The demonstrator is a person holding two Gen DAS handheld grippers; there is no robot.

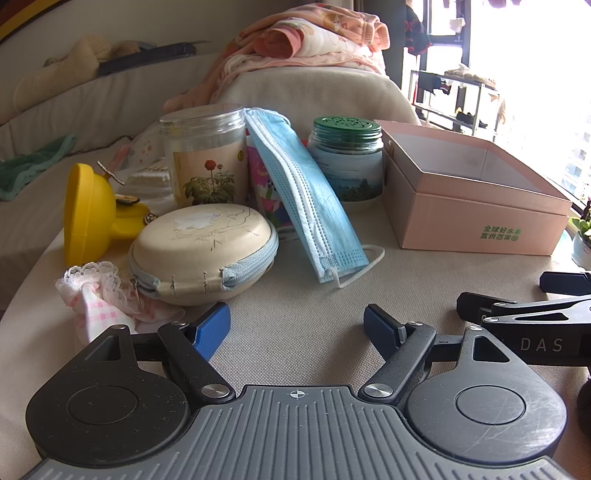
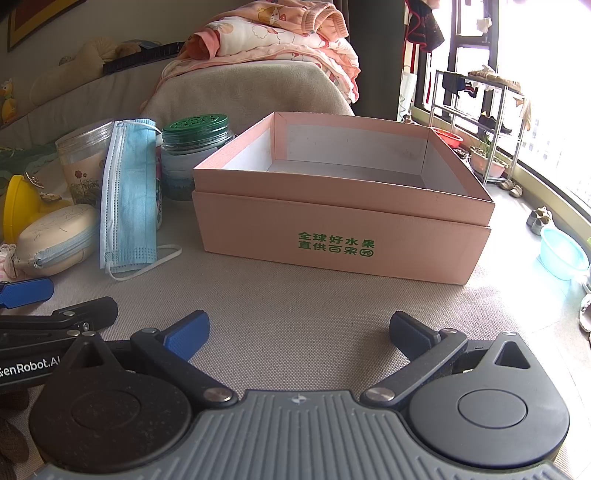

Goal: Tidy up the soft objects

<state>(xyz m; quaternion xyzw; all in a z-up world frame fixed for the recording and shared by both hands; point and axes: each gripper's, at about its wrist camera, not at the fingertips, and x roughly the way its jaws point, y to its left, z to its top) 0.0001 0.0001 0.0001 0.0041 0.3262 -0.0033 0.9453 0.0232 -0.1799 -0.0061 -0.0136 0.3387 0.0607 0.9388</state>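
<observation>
At the far left of the left wrist view a pink checked cloth with lace trim [image 1: 92, 295] lies crumpled on the beige fabric-covered bench [image 1: 295, 314], touching the front edge of a cream oval zip pouch [image 1: 203, 251]. Behind them stands a yellow plastic toy [image 1: 88, 210], and behind the pouch a clear jar with a flower label [image 1: 205, 158]. A folded blue face mask [image 1: 306, 195] leans upright against that jar and a floral packet, its lower end and white ear loop resting on the bench just right of the pouch. Next comes a glass jar with a green perforated lid [image 1: 345, 158], standing just beside the open pink cardboard box [image 1: 476, 218], which carries green printed characters on its front wall and shows a bare white interior in the right wrist view. The left tool [image 1: 295, 321] hangs low over bare bench in front of the pouch and mask, its blue pads spread wide and gripping nothing. The right tool [image 2: 297, 332] sits just to its right, facing the box front, its jaws likewise wide apart and empty. A pile of pink patterned bedding [image 2: 280, 33] rests on the covered sofa arm behind the box.
</observation>
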